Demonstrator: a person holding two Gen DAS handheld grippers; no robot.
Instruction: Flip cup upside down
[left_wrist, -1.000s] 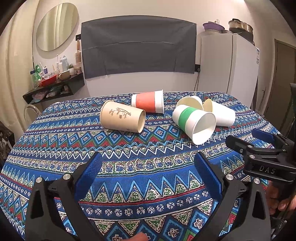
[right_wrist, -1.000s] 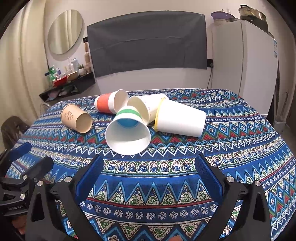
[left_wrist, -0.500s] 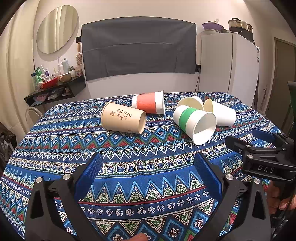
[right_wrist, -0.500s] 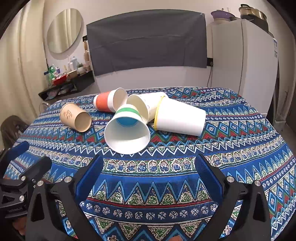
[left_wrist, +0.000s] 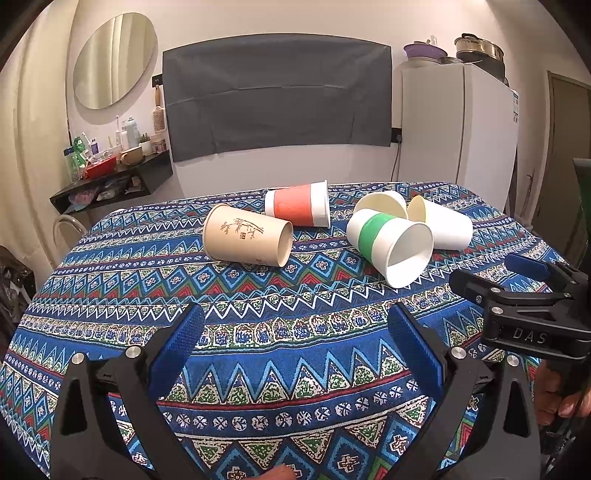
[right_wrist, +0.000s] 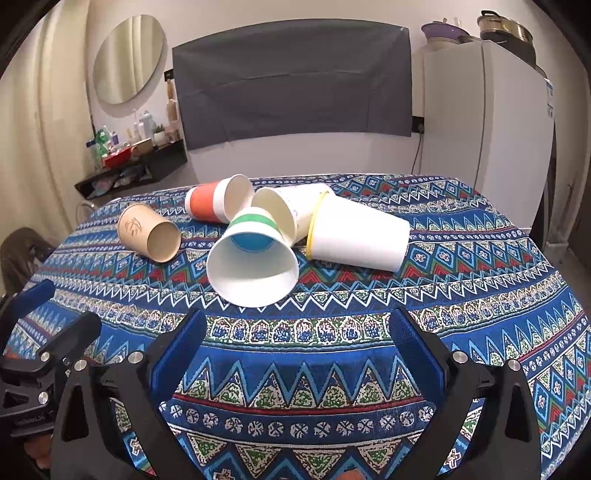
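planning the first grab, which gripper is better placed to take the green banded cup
Right, probably. The green banded cup lies on its side straight ahead of the open right gripper, mouth facing it. From the left gripper, also open, that cup sits off to the right, and the brown cup lies nearer its line.

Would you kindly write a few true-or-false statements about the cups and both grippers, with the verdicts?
1. All five cups lie on their sides. True.
2. The left gripper is shut on the kraft cup. False: it is open and holds nothing; the cup lies apart on the tablecloth.
3. The green-banded cup points its open mouth toward the right gripper. True.
4. The red cup stands upside down. False: it lies on its side.
5. The yellow-rimmed cup lies right of the green-banded cup in the right wrist view. True.
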